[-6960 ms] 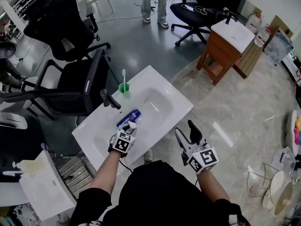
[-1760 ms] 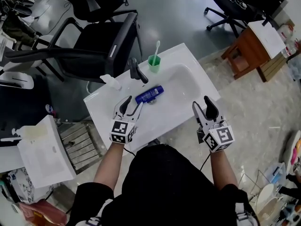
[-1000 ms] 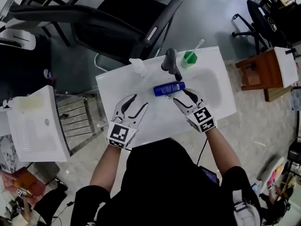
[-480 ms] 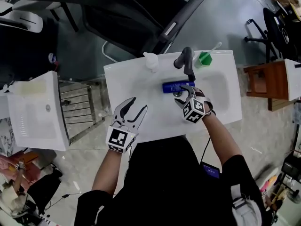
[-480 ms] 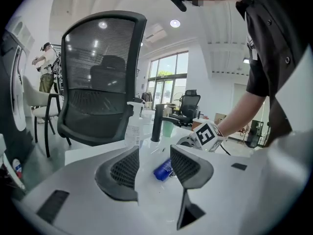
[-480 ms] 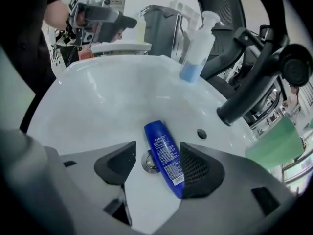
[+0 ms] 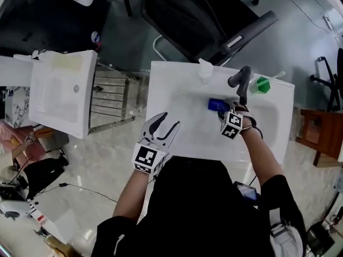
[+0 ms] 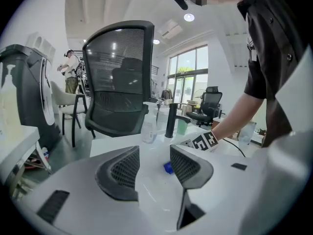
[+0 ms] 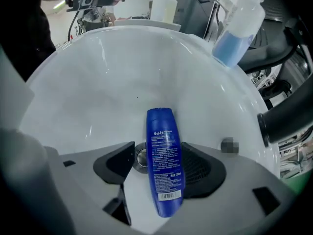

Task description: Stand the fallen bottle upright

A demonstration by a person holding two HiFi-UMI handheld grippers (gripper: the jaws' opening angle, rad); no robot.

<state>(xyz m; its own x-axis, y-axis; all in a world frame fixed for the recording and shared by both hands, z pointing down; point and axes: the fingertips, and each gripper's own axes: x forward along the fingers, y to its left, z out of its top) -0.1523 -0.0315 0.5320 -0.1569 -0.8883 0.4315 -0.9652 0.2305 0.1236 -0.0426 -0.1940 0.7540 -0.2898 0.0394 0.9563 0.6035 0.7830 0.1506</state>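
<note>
We see the blue bottle point(image 9: 161, 131) lying on its side in the white sink point(image 7: 166, 90), just beside the drain point(image 9: 141, 158). Our right gripper point(image 9: 160, 173) points down over it, its jaws just opened wider, astride the bottle without squeezing. Our left gripper point(image 8: 152, 166) hovers at the sink's near left edge, jaws apart and empty.
</note>
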